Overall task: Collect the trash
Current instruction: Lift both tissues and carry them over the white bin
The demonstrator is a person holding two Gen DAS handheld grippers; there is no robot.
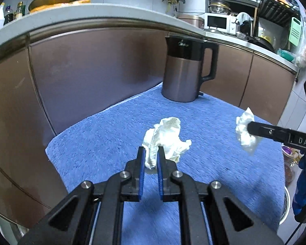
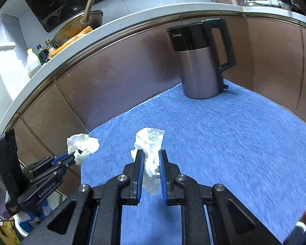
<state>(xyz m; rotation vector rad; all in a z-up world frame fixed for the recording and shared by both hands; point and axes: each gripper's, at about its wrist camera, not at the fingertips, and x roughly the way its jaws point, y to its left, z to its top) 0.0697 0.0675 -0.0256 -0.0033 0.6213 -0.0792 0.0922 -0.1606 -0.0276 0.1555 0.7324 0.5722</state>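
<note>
- My left gripper (image 1: 151,159) pinches a crumpled tissue (image 1: 165,140), which bulges past its tips.
- My right gripper (image 2: 150,161) pinches a second wad (image 2: 150,149).
- Both look light, soft and tearable; I'd grip the dense middle.

Two hand-held grippers, left gripper (image 1: 151,157) and right gripper (image 2: 151,161), both of black plastic with angular linkage arms and triangular cut-outs. Blue ribbed pads (image 2: 141,170) on the inner faces of the fingers, round silver screws (image 1: 124,174) at the joints. White lettering on the side of each black body, partly readable only.
</note>
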